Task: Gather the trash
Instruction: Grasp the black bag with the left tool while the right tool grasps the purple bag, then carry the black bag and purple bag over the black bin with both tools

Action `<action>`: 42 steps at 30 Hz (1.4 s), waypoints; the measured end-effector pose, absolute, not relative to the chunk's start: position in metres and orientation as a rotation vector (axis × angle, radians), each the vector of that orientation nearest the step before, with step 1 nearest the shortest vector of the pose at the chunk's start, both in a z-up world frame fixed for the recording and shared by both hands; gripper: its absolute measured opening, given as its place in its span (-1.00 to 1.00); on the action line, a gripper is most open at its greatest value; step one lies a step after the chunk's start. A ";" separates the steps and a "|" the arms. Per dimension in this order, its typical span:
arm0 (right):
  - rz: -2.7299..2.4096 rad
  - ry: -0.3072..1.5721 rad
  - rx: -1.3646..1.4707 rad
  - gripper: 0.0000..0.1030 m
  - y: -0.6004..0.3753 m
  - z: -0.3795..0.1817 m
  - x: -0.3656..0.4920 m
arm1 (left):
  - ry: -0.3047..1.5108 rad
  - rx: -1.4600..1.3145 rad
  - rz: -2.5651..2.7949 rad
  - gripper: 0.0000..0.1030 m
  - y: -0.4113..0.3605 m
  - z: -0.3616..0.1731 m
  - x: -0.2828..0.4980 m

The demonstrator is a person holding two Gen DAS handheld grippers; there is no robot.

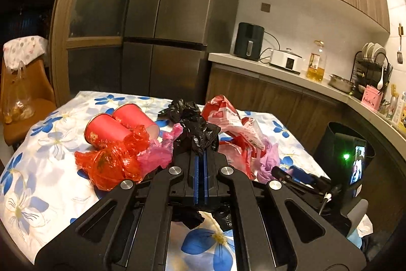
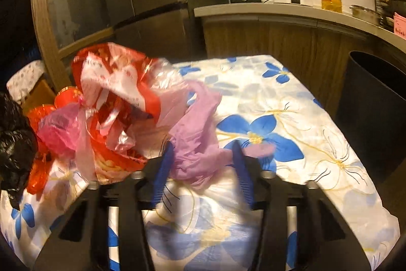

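Left fingers [image 1: 201, 157] pinch the black bag [image 1: 199, 132]; right fingers [image 2: 203, 151] spread around the purple bag [image 2: 195, 141].

Black gripper [image 1: 201, 157] (blue pads, silver screws)

Glossy crinkled black plastic bag [image 1: 196, 130], 2 matt red paper cups [image 1: 119, 125], smooth floral cloth tablecloth [image 2: 317, 124], brushed-metal fridge [image 1: 175, 12].

- Black bag [image 1: 200, 134]: crumpled, glossy, pinched upright between closed fingers, tail hanging below.
- Second black bag [image 1: 179, 107]: crumpled, lying behind on the table.
- Red cups [image 1: 119, 125]: two, tipped on their sides, touching.
- Red wrap [image 1: 111, 162]: crinkled, just before the cups.
- Pink bag [image 1: 157, 153]: beside the wrap.
- Red-white bag [image 2: 114, 78]: crumpled heap.
- Lilac bag [image 2: 196, 141]: rumpled, lying between spread fingers.
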State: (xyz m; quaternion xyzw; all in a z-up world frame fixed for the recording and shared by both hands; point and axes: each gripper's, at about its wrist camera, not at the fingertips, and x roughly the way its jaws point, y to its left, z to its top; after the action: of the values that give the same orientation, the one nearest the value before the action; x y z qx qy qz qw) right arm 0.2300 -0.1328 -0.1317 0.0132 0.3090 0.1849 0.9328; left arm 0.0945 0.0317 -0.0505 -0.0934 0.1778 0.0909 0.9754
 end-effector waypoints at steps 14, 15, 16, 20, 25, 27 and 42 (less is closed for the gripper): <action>0.359 0.490 0.027 -0.94 -0.176 -0.081 0.183 | 0.354 -0.192 0.135 -0.97 0.019 -0.044 0.091; 0.355 0.478 0.030 -0.94 -0.180 -0.076 0.178 | 0.354 -0.191 0.127 -0.97 0.017 -0.043 0.091; 0.353 0.464 0.034 -0.95 -0.185 -0.070 0.175 | 0.353 -0.189 0.120 -0.97 0.014 -0.042 0.091; 0.346 0.430 0.044 -0.95 -0.201 -0.054 0.166 | 0.349 -0.175 0.090 -0.97 0.001 -0.037 0.094; 0.332 0.394 0.055 -0.95 -0.217 -0.039 0.158 | 0.363 -0.155 0.048 -0.97 -0.017 -0.034 0.102; 0.326 0.380 0.064 -0.95 -0.225 -0.034 0.156 | 0.361 -0.148 0.031 -0.97 -0.024 -0.031 0.105; 0.230 0.295 0.083 -0.96 -0.277 -0.004 0.158 | 0.333 -0.098 -0.118 -0.97 -0.089 -0.006 0.146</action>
State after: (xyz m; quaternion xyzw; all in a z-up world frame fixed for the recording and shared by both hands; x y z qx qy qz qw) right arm 0.1577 -0.2765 -0.0039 0.0410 0.1468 0.1144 0.9817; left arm 0.1456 -0.0889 -0.0056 -0.0487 0.1658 -0.0588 0.9832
